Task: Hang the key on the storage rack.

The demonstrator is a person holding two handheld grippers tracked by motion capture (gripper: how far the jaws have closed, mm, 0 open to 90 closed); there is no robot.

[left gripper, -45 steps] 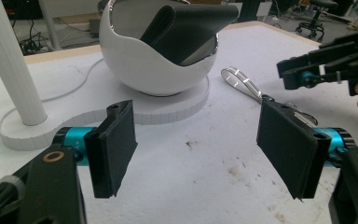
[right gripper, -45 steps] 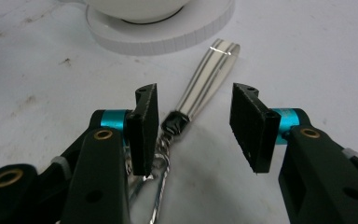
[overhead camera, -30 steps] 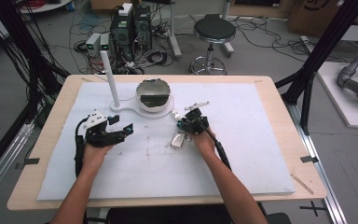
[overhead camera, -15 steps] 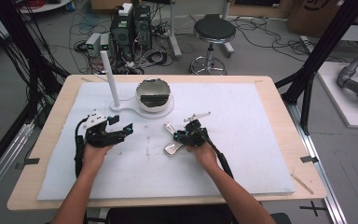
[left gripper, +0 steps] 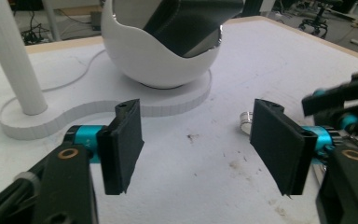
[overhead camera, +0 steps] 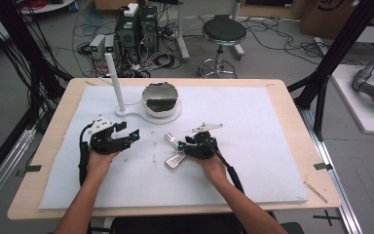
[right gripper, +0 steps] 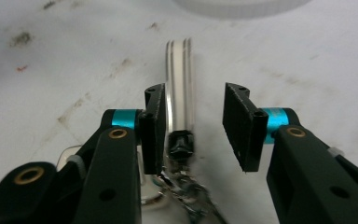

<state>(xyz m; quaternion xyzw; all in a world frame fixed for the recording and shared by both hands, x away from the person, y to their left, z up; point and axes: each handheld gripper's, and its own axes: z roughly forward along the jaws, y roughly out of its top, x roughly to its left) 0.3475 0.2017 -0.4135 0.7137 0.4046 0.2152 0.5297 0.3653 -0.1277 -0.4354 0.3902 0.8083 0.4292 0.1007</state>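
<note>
1. The silver bar (right gripper: 179,84) lies flat on the white mat (overhead camera: 272,146) in the middle of the worktop (overhead camera: 53,146). A little black clip and a chain of rings (right gripper: 186,191) hang from its near end.
2. In the right gripper view the bar's long side runs from 6 o'clock to 12 o'clock, straight out from me. Its near end sits between the two pads.
3. My right tongs (right gripper: 193,126) are let go. The jaws have just been opening, and the bar is between them. The left pad is just beside the bar and the right pad stands apart from it. Nothing is pressing on the bar now.
4. In the high view the bar (overhead camera: 172,141) lies at 9 o'clock from my right hand (overhead camera: 214,168), right at the tips of the right tongs (overhead camera: 181,147). There it slants from about 10 o'clock to 4 o'clock.
5. My left tongs (overhead camera: 135,134) are at 9 o'clock from the bar and well apart from it. So my right hand is much nearer.
6. My left tongs (left gripper: 196,140) are let go too. Their jaws have just been closing a bit, with only bare mat between them.
7. The white bowl stand (overhead camera: 161,105) sits at about 12 o'clock from the bar, farther back on the mat.
8. I think the next move depends on the bar pointing straight out between the right pads, so a squeeze would catch its two long sides.
</note>
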